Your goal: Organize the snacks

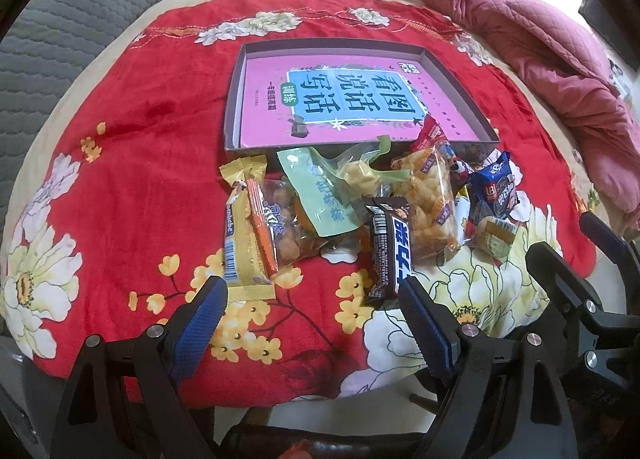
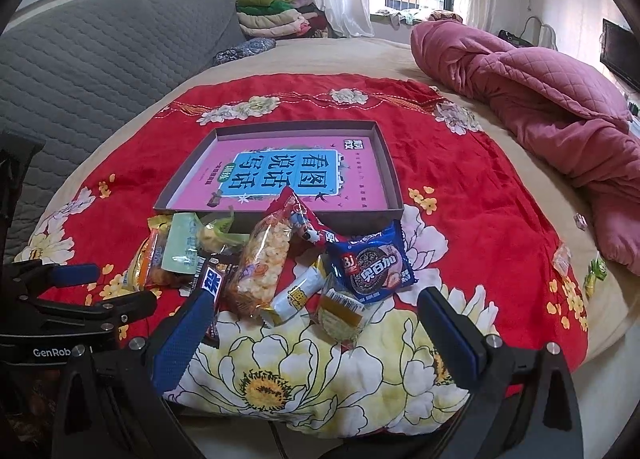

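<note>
the left tool (image 1: 312,291) sits low at six o'clock of its own view, its two blue-padded fingers (image 1: 200,319) spread wide apart, one toward seven o'clock and the other toward five, nothing between them. the right tool (image 2: 316,307) is posed the same way in its own view, jaws wide open, blue pads (image 2: 182,335) angled outward from the black frame, gripping nothing. each shows in the other's camera: the right tool's black arm and finger enter the left view at four o'clock, and the left tool's frame with one blue pad lies at eight o'clock of the right view. the two sit side by side, close together.
</note>
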{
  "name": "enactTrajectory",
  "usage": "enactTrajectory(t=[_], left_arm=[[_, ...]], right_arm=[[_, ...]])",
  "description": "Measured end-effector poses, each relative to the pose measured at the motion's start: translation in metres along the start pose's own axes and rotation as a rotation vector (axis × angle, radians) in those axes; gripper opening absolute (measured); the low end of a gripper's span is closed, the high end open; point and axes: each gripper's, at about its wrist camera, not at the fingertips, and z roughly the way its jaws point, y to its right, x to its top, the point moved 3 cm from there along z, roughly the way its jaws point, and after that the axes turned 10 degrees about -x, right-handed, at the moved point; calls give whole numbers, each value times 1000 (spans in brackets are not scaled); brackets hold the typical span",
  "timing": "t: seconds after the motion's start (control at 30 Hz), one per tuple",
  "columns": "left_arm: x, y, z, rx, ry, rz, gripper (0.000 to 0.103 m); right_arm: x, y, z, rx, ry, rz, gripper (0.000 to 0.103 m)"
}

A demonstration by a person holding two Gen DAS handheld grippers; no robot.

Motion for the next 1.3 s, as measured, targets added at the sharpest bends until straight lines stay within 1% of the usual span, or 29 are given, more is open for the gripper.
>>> enactTrajectory(t=[0.5,0.93,1.03,1.13,1.3], left_arm=[[5,-8,-1,7,9,-13,88],[5,-17,4,-11,-5,-41,88],[6,-26,5,-26,-9,-70,88],[7,-40,6,-24,-12,-105,88],[9,-65,10,-30,-18,-174,88]], right_arm=[[1,2,0,4,6,7,102],[3,1,5,-14,1,7,102],[4,6,7,-14,-10,26,102],[5,15,11,-12,-25,58,102],[4,31,24,-17,-77,112,102]])
